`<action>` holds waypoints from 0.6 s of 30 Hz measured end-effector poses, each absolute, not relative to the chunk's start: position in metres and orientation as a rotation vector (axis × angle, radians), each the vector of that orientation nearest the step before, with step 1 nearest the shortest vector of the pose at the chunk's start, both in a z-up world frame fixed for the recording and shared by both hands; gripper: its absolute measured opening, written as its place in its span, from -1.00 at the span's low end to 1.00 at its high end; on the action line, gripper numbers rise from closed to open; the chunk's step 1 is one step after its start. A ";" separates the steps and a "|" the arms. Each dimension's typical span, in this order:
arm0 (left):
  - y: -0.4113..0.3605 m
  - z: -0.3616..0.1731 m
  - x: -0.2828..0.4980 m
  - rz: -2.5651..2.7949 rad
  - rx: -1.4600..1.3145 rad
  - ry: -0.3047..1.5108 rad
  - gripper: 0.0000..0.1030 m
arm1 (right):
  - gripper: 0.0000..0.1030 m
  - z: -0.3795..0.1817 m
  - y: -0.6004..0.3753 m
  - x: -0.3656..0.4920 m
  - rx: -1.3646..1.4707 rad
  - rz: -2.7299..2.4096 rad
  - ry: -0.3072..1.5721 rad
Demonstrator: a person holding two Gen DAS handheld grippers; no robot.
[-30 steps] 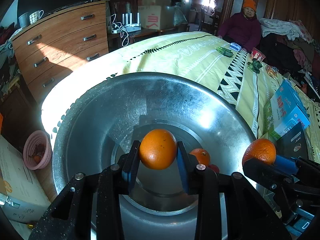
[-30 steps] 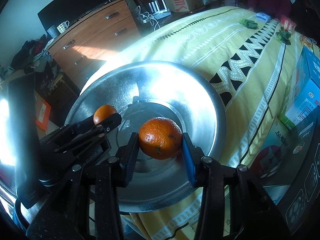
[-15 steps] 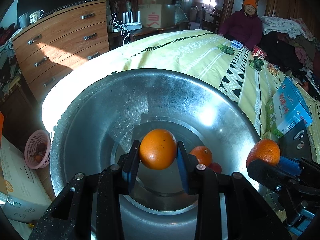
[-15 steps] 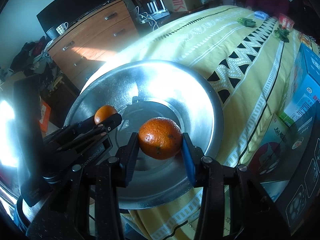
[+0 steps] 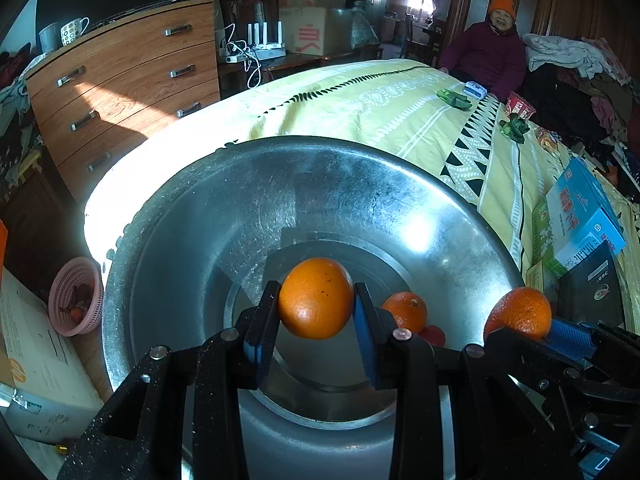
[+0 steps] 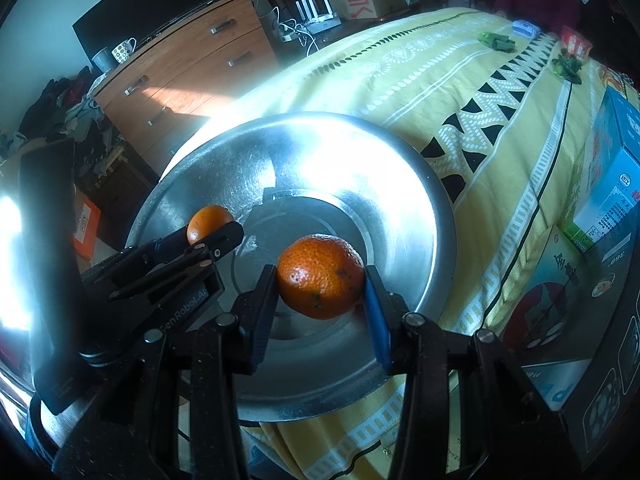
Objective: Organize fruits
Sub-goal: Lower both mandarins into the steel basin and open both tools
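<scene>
The steel basin (image 5: 320, 200) on the bed (image 6: 460, 92) has drawn slightly nearer both cameras. Left gripper (image 5: 316, 312) pinches a smooth orange (image 5: 316, 298), right gripper (image 6: 322, 292) a pitted mandarin (image 6: 320, 282), both over the basin, apparently for release beside a loose mandarin (image 5: 405, 311).

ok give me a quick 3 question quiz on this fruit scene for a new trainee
1. True or false: the left gripper is empty.
2. Multiple choice: where does the loose small orange lie? A) on the yellow bedspread B) inside the metal basin C) in the pink basket
3. Fill in: the right gripper is shut on a ____.

Key:
1. False. It holds a smooth orange over the metal basin.
2. B. It lies on the basin floor, next to something small and red.
3. A rough-skinned orange, held above the basin; the yellow bedspread lies beyond.
</scene>
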State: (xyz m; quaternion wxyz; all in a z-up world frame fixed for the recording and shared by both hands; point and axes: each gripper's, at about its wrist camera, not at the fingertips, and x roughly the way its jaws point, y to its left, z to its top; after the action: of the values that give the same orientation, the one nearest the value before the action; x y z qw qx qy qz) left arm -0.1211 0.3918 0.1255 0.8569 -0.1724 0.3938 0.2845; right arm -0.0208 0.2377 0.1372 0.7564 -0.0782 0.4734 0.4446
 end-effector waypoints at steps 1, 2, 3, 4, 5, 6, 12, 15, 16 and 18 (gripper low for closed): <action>0.392 0.125 -0.121 0.600 -0.362 0.828 -0.30 | -0.17 0.137 0.238 -0.021 -0.172 0.968 1.033; 0.392 0.125 -0.121 0.600 -0.363 0.829 -0.30 | -0.17 0.136 0.238 -0.021 -0.174 0.967 1.036; 0.392 0.125 -0.122 0.600 -0.363 0.829 -0.30 | -0.17 0.134 0.238 -0.021 -0.176 0.966 1.040; 0.392 0.125 -0.122 0.600 -0.363 0.826 -0.30 | -0.17 0.134 0.239 -0.021 -0.178 0.965 1.043; 0.393 0.125 -0.122 0.601 -0.365 0.825 -0.30 | -0.17 0.133 0.239 -0.021 -0.178 0.966 1.043; 0.393 0.124 -0.122 0.601 -0.366 0.826 -0.30 | -0.17 0.134 0.239 -0.021 -0.179 0.966 1.041; 0.393 0.125 -0.124 0.603 -0.368 0.826 -0.30 | -0.17 0.133 0.239 -0.022 -0.182 0.961 1.043; 0.393 0.125 -0.124 0.604 -0.370 0.829 -0.30 | -0.16 0.132 0.240 -0.022 -0.184 0.956 1.049; 0.394 0.125 -0.124 0.604 -0.370 0.828 -0.30 | -0.16 0.132 0.240 -0.023 -0.186 0.954 1.051; 0.394 0.125 -0.125 0.605 -0.372 0.827 -0.30 | -0.16 0.130 0.240 -0.023 -0.189 0.950 1.057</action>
State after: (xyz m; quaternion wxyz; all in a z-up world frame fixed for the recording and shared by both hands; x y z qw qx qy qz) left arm -0.1245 0.3939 0.1245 0.8551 -0.1770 0.3932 0.2878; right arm -0.0225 0.2402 0.1304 0.7538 -0.0866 0.4844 0.4354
